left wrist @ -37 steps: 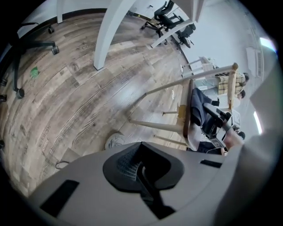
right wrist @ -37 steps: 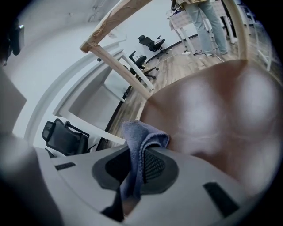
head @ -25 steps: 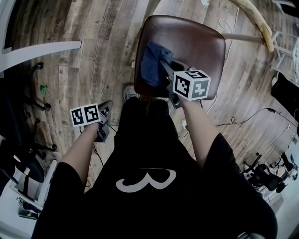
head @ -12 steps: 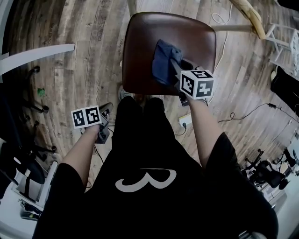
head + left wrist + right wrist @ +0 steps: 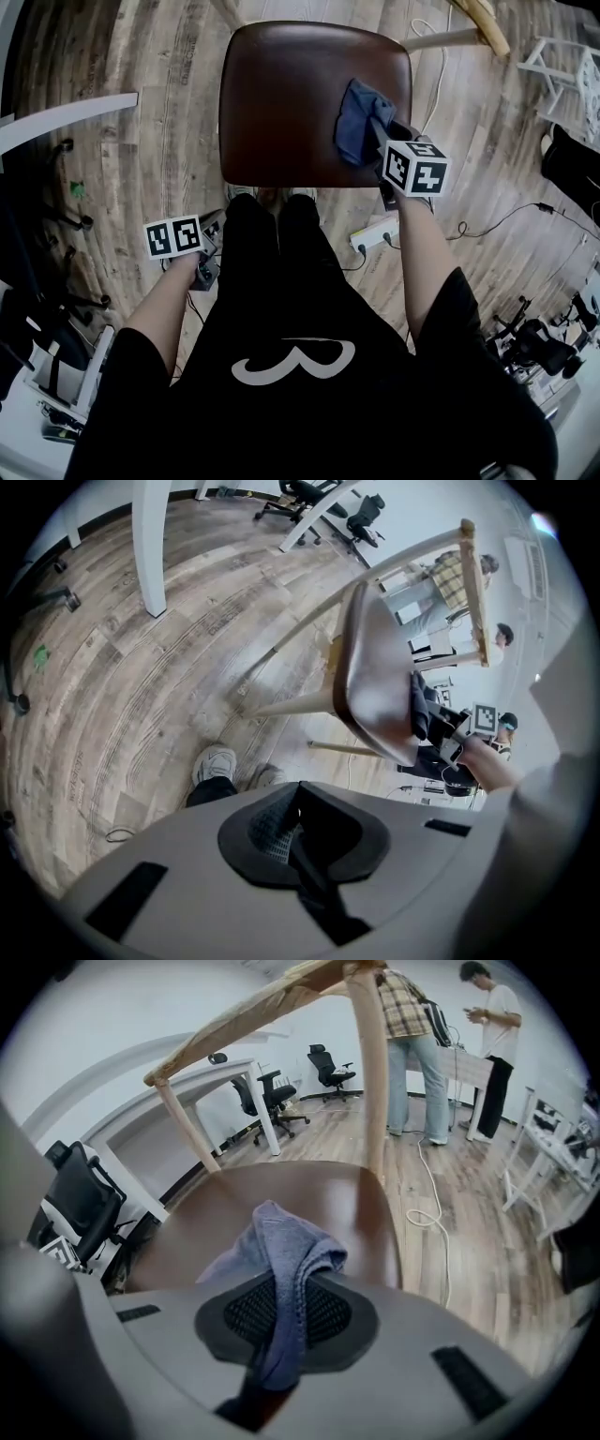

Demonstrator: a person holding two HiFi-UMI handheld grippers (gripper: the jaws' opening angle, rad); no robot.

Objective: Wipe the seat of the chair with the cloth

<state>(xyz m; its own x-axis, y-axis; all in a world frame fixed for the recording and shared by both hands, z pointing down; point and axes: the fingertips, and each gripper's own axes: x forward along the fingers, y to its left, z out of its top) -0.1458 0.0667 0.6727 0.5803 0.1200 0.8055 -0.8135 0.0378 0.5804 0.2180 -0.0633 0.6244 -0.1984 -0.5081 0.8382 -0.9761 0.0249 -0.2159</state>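
While my left claw (image 5: 292,825) hangs low beside my leg, pressed together on nothing and well apart from the chair seat (image 5: 281,103), nothing braces that chair. A hard push could skate it across the wooden floor (image 5: 169,56). The seat shows bare brown across its left and middle, and I judge that stretch easy to miss if I work only where the cloth now sits. The blue cloth (image 5: 354,131) lies bunched on the seat's right side, near the edge, so an outward stroke could carry it off the rim. My right claw (image 5: 279,1330) pinches it by one narrow fold, with most of it loose ahead of the jaws. Drag on the seat could tug it free, or the claw tips could scrape the finish.
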